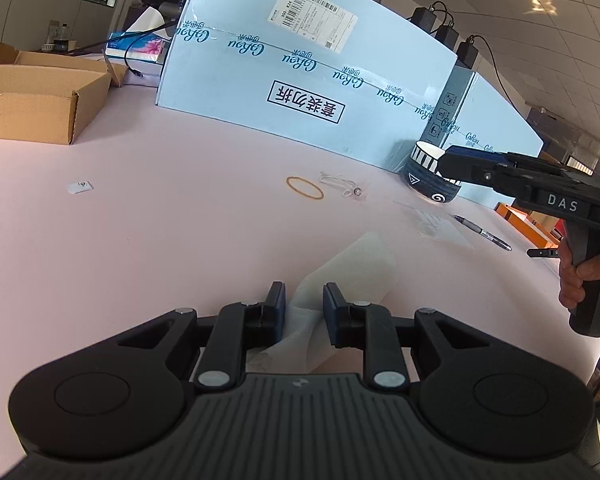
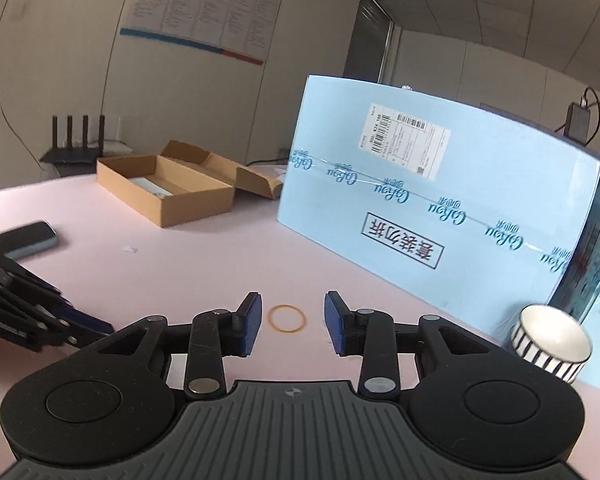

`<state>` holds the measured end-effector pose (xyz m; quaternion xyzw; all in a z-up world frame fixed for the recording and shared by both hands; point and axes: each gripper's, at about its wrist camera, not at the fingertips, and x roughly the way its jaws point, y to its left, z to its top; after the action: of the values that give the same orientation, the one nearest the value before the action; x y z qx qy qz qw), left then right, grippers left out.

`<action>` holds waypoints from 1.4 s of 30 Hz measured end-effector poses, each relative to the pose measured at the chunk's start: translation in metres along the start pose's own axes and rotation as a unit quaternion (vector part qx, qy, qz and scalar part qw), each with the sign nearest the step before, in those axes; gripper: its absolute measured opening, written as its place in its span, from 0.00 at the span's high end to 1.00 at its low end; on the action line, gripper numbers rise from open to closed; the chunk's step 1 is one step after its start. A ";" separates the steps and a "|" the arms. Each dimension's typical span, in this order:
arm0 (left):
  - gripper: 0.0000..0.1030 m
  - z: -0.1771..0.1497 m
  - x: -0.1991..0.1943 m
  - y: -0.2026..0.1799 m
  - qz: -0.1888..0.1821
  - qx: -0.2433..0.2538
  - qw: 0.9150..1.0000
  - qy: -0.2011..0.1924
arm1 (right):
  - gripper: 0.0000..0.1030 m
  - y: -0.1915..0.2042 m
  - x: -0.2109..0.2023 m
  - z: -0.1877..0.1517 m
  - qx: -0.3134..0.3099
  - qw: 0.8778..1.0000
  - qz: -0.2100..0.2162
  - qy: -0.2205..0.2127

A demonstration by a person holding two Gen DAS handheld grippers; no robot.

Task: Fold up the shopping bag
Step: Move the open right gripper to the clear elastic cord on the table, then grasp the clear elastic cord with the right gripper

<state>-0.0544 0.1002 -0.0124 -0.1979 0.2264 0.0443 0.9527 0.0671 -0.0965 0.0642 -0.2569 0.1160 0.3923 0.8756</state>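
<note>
My left gripper (image 1: 304, 300) sits low over the pale pink table (image 1: 160, 220), and its 2 blue pads (image 1: 278, 300) stand a little apart with the white shopping bag (image 1: 352, 264) running between them. I cannot tell whether the pads actually press on the plastic. The bag is a thin, crumpled, partly folded strip lying on the table at the near edge, reaching away from my left gripper toward the table's right side.

My right gripper (image 2: 292, 320) is released: its jaws stand apart with nothing between them, and through the gap I see only bare table and an orange rubber band (image 2: 287, 319) lying flat farther out. In the left wrist view a hand (image 1: 580, 276) grips its handle at the right edge.

A striped cup (image 2: 550, 344) stands toward the far right, just in front of a big light-blue carton (image 2: 440, 208) that stands along the far side. An open cardboard box (image 2: 168, 188) rests at the far left, and a pen (image 1: 484, 234) lies near the right edge.
</note>
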 end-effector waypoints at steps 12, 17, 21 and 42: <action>0.81 0.000 -0.001 0.005 -0.017 -0.021 1.000 -0.003 | 0.71 0.010 0.108 -0.016 -0.224 0.967 0.016 0.123; 0.81 0.000 0.000 0.010 -0.028 -0.034 0.999 -0.002 | 0.72 0.006 0.124 -0.021 -0.238 0.962 0.012 0.129; 0.81 0.000 0.000 0.011 -0.032 -0.039 0.999 -0.002 | 0.78 0.012 0.126 -0.024 -0.270 0.954 0.015 0.129; 0.80 -0.001 -0.001 0.012 -0.035 -0.046 0.998 -0.004 | 0.94 -0.031 0.128 -0.009 0.024 0.985 0.056 0.161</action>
<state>-0.0581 0.1105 -0.0168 -0.2492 0.2128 0.0218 0.9445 0.1756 -0.0380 0.0158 -0.2888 0.2795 0.3915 0.8277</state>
